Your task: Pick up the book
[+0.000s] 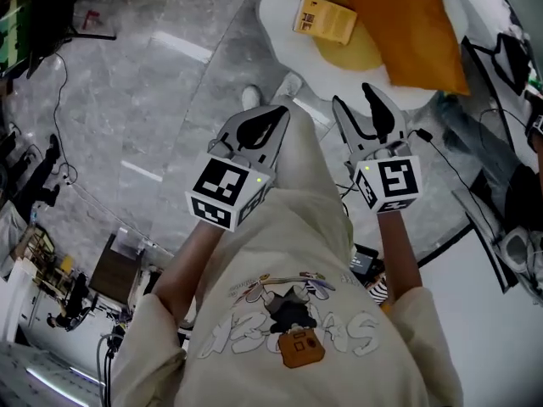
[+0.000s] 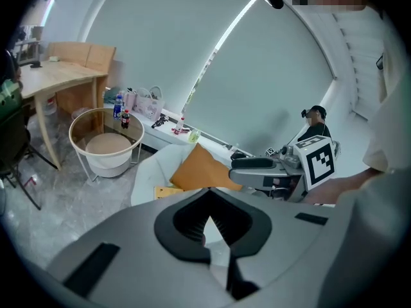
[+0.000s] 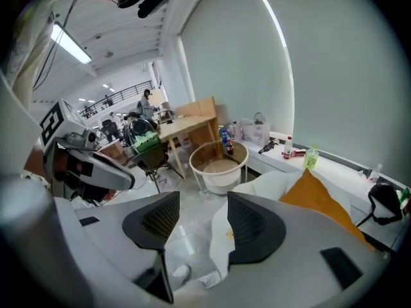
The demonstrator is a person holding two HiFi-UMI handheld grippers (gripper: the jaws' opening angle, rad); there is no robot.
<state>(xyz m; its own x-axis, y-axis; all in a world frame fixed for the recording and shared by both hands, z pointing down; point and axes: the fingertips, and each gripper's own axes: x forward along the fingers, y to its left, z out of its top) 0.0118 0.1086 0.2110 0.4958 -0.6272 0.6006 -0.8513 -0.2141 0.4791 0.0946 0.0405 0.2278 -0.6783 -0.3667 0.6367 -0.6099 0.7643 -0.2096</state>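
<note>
The book (image 1: 323, 19) is a yellow paperback lying flat on a white seat (image 1: 284, 19), right beside an orange cushion (image 1: 407, 28). Both grippers hang in the air short of the seat, well apart from the book. My left gripper (image 1: 276, 115) has its jaws shut with nothing in them; past its tips in the left gripper view I see a corner of the book (image 2: 167, 192) and the cushion (image 2: 202, 169). My right gripper (image 1: 355, 97) stands open and empty. Its own view looks down the gap of the right gripper (image 3: 202, 218) at the floor and the seat's edge (image 3: 219, 236).
A round side table (image 2: 106, 136) with bottles on it stands by the seat, and a wooden desk (image 2: 58, 76) stands beyond it. Cables (image 1: 59, 100) trail over the grey floor at left. Black gear and bags (image 1: 501, 66) lie at the right.
</note>
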